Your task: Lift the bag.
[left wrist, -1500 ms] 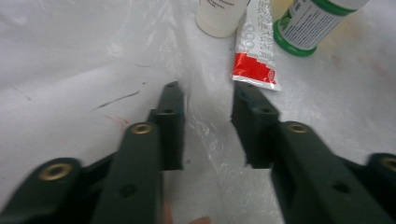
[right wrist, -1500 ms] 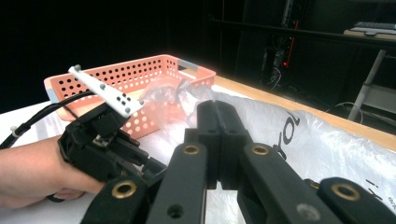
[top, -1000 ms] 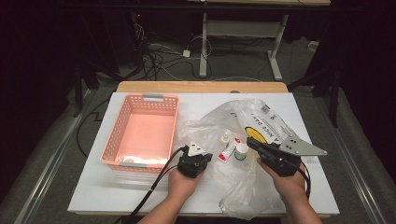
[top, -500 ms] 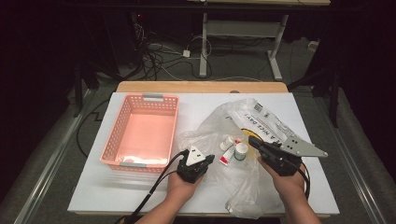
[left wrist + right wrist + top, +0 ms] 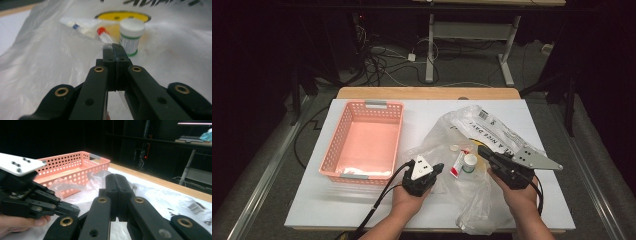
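Both tongs, left (image 5: 115, 53) and right (image 5: 116, 185), are clamped on the clear plastic bag (image 5: 472, 200) right of the pink basket (image 5: 362, 142).

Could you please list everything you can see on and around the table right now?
Table: one, white top, centre.
Basket: one, pink, left half of the table.
Plastic bag: one, clear with black print, right half of the table.
Jar: one, white lid, inside the bag.
Tube: one, white with red, beside the jar.
Cables: several, dark, floor behind the table.
Left gripper: black, shut on plastic bag.
Right gripper: black, jaws together, over the bag.
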Demonstrator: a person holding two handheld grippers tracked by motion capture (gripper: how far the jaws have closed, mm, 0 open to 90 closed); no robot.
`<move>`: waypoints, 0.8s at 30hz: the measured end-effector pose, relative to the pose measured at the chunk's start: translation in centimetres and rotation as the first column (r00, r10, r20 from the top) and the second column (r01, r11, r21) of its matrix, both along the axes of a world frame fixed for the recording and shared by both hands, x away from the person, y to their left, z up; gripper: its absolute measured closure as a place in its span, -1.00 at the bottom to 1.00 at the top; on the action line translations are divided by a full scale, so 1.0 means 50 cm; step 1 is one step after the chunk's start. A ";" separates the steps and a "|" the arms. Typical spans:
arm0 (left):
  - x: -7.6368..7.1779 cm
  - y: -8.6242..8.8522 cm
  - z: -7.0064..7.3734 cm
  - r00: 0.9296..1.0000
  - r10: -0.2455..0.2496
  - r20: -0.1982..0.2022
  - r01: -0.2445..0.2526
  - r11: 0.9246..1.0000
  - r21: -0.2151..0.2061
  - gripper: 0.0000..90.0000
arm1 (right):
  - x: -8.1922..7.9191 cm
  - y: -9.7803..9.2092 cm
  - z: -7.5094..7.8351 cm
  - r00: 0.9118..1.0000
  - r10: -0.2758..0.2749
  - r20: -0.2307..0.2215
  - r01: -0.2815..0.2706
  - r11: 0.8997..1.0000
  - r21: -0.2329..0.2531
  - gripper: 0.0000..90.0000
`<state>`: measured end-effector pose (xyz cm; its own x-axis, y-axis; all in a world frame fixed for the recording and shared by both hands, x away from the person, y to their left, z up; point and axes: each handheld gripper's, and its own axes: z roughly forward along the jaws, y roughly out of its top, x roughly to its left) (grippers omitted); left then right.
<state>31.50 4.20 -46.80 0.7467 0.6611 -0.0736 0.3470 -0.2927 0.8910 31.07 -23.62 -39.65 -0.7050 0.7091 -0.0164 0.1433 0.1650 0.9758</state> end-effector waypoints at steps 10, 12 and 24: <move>-0.002 0.006 0.053 0.996 0.019 0.087 -0.013 0.998 -0.062 0.96 | 0.007 0.004 0.012 0.998 -0.047 0.030 0.047 0.999 0.017 1.00; 0.001 0.008 0.063 0.994 0.024 0.102 -0.017 0.997 -0.069 0.96 | 0.010 0.005 0.011 0.998 -0.057 0.032 0.057 0.998 0.012 1.00; 0.034 0.006 0.152 0.977 0.084 0.198 -0.063 0.992 -0.109 0.96 | 0.061 0.005 0.054 0.988 -0.130 0.078 0.125 0.990 0.060 1.00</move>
